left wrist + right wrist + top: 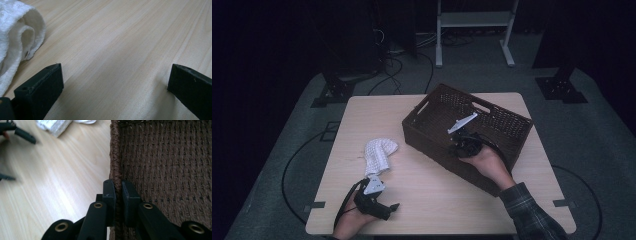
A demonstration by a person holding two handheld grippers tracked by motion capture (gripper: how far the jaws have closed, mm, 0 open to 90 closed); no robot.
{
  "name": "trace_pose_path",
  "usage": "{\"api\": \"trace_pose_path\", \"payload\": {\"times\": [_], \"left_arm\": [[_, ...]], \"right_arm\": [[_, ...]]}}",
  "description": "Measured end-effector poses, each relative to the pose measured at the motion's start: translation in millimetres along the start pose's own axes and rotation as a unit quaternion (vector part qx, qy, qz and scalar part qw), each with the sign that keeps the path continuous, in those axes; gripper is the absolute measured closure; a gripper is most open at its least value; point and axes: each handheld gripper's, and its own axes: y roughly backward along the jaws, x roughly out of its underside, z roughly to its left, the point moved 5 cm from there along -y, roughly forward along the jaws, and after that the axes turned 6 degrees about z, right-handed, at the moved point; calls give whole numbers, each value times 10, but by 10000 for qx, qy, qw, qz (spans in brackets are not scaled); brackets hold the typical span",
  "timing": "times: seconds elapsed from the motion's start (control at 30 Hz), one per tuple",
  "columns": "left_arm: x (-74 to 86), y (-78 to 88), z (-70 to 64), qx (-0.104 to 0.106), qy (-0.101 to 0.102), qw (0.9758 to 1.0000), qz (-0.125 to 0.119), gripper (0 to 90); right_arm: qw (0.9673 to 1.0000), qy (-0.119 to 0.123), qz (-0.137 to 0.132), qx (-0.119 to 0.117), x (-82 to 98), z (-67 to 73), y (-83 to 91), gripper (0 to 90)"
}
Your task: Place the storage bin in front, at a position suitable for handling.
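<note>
Dark floor and tangled cables surround a pale wooden table (pixel 432 205) that sits in the middle of the high view, with a white metal frame (pixel 474 20) standing at the top centre of the frame behind it. On the right half of the tabletop rests a brown woven basket (pixel 507 122), set at a slant. The right gripper (pixel 460 145), held by a hand in a plaid sleeve (pixel 532 212) that comes in from the lower right, reaches over the basket's near wall. In the right gripper view its two black jaws are clamped on the braided rim of that wall (pixel 115 157), one pad on the outside and one on the inside, with the woven weave filling the right side of the frame and bare tabletop on the left. Left of the basket, near the centre of the table, lies a white knitted cloth (pixel 378 154), loosely folded. The left gripper (pixel 384 207) rests low at the bottom left of the high view, just below the cloth. In the left gripper view its jaws stand wide apart with nothing but wood grain between them, and the cloth's rolled edge (pixel 17 37) sits at the upper left of that frame, beside the left jaw and not touched by it.
</note>
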Motion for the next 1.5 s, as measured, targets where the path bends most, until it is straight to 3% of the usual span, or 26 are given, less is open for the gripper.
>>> {"api": "trace_pose_path", "payload": {"times": [0.43,0.5,0.57,0.63,0.73,0.83,1.1,1.13,1.27,1.5], "left_arm": [[-2,-1,3,-3,-4,10000,1,0],[-3,-1,3,-3,-6,10000,2,0],[-2,0,2,6,-1,10000,9,0],[-2,1,1,11,3,10000,19,0],[-2,0,2,8,3,10000,15,0],[-2,1,2,11,2,10000,20,0],[-2,0,3,9,3,10000,17,0],[-3,-2,3,1,7,10000,7,0],[-2,0,4,0,2,10000,20,0],[0,3,6,0,-12,10000,42,0]], "right_arm": [[9996,248,-63,-87,204,254,102,823],[9997,212,-91,-106,217,253,107,770],[9997,139,-143,-124,223,247,139,657],[9997,64,-233,-43,239,240,195,575],[9995,-8,-327,-11,270,224,263,525],[9983,-244,-504,140,349,158,405,395],[9961,-460,-664,368,539,30,608,265],[9952,-522,-694,461,602,-12,661,213],[9928,-699,-780,587,715,-85,741,145],[9895,-906,-898,685,926,-192,883,80]]}}
